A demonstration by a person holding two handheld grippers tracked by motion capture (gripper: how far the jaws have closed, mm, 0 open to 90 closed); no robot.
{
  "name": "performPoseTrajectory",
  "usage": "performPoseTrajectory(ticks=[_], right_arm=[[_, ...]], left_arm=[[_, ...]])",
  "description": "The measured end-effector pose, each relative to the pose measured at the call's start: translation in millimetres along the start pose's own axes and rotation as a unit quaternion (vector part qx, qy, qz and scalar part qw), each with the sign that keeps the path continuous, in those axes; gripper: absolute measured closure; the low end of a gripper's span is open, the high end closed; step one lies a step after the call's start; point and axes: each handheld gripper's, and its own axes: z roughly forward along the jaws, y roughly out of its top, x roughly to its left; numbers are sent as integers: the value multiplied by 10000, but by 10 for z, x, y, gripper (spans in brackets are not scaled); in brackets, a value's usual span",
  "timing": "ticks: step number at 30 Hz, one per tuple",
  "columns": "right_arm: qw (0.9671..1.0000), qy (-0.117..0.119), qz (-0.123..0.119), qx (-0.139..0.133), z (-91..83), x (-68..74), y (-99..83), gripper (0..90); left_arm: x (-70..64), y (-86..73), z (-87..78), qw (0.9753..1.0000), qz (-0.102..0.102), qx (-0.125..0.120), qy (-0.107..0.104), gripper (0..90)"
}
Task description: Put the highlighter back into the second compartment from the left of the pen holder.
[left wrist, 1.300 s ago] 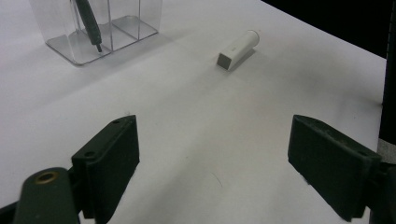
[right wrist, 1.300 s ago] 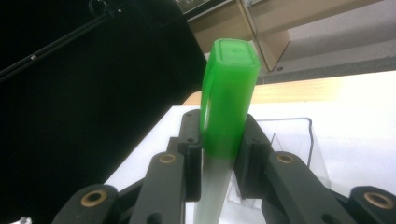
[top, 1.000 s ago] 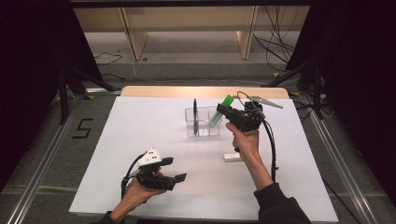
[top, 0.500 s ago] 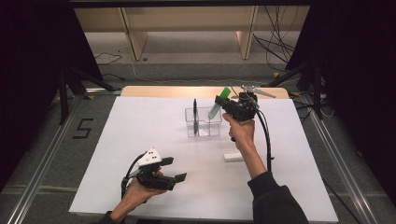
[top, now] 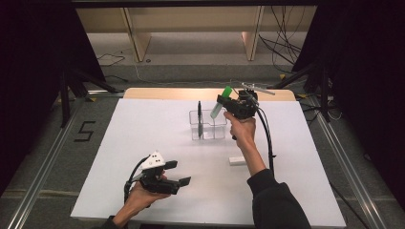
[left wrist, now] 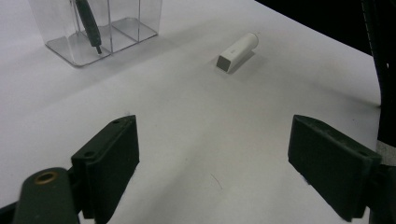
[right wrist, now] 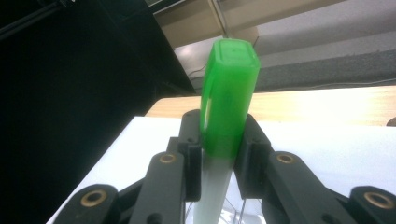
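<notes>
Nearest the person, the left gripper (top: 165,174) rests low over the front of the white table (top: 119,143), in the same spot as a second ago, its fingers (left wrist: 109,163) spread wide with nothing between them. Looking along them, only bare table lies ahead, then a small white capped stick (left wrist: 237,50) lying on its side, the same piece seen on the table just beside the right forearm from above (top: 237,160).

Farther back stands the clear divided organizer (top: 207,125), with a black pen (top: 199,117) leaning in its left compartment.

The change is at the right gripper (top: 228,104). Over the last second it has lifted and drawn in over the organizer's right end, and the green-capped marker (top: 220,102) it carries has tipped from a slant toward upright, cap up and pale barrel pointing down. Its fingers (right wrist: 190,154) are closed on the marker just below the green cap (right wrist: 229,102).

The marker is thus held in the air above the right-hand compartments, not yet inside. This looks like the lining-up before lowering it in; whether the tip already sits over one compartment cannot be told.
</notes>
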Motion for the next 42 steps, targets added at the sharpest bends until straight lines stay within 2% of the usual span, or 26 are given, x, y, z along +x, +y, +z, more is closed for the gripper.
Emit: performPoseTrajectory(ticks=[18,42], right_arm=[[9999,-96,-10,137,161,2,4,757],[9980,-251,-272,510,349,20,-125,756]], left_arm=[[3,1,-2,10000,-3,2,-3,160],[0,1,-1,10000,9,-1,-7,160]])
